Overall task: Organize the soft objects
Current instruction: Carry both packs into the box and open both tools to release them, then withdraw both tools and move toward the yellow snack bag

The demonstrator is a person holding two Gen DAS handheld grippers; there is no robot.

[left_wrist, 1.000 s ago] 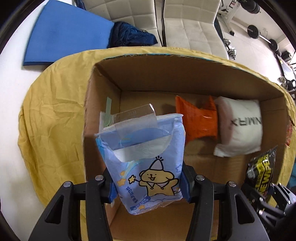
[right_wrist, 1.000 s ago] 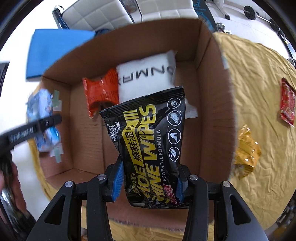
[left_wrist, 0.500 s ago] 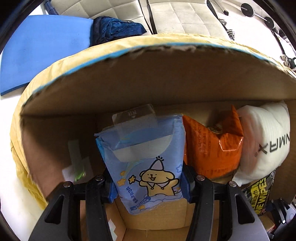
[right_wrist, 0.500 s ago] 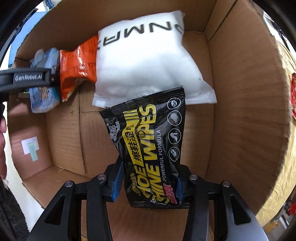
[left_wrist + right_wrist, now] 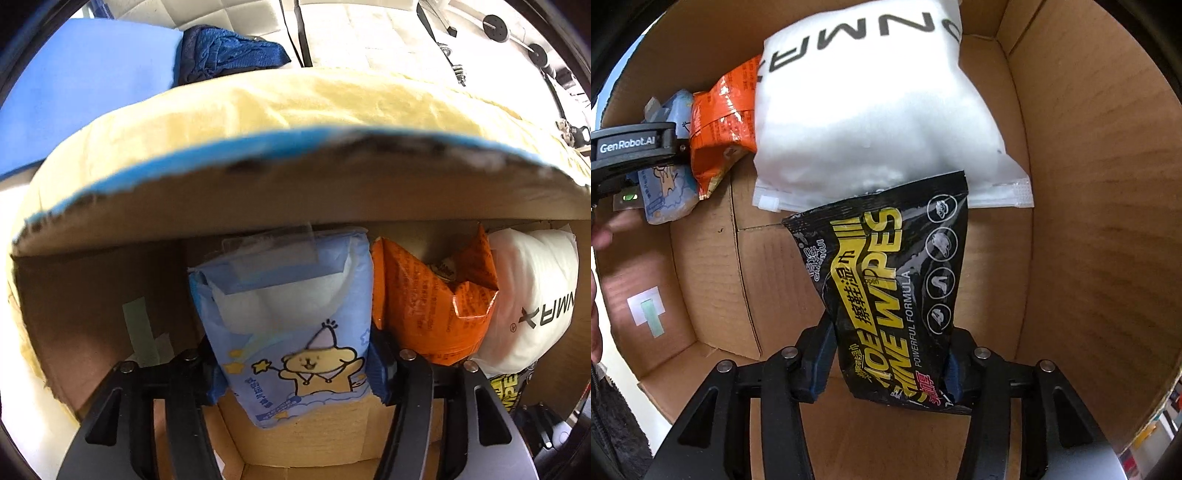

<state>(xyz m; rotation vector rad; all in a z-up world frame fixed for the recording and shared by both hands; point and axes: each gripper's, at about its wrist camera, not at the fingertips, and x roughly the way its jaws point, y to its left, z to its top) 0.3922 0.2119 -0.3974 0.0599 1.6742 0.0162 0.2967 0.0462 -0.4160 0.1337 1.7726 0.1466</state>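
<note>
Both grippers were down inside the cardboard box (image 5: 1071,184), each with a soft pack between its fingers.

The left gripper (image 5: 295,373) pointed straight down with the blue tissue pack (image 5: 291,317) between its blue pads. Its jaws had just been opening; the pads looked to be only lightly against the pack's sides, if at all, and the blur there made it hard to call. The blue pack stood against the box's far wall, at the left end of the row of things in the box. Just to its right, touching it, stood the orange bag (image 5: 432,302), and beyond that the white pouch (image 5: 532,299).

The right gripper (image 5: 890,365) held the black wipes pack (image 5: 886,288) over the box floor, nearer the box's right wall. Its jaws had also just been opening, with the wipes between them; the left pad showed a sliver of gap, the right pad was still against the pack's edge. The pack's top edge overlapped the lower seam of the white pouch (image 5: 871,110).

A white-and-green label (image 5: 648,310) was stuck inside the box's left wall. Outside the box, yellow cloth (image 5: 258,107) lay behind its far rim, with a blue mat (image 5: 85,96) beyond that.
</note>
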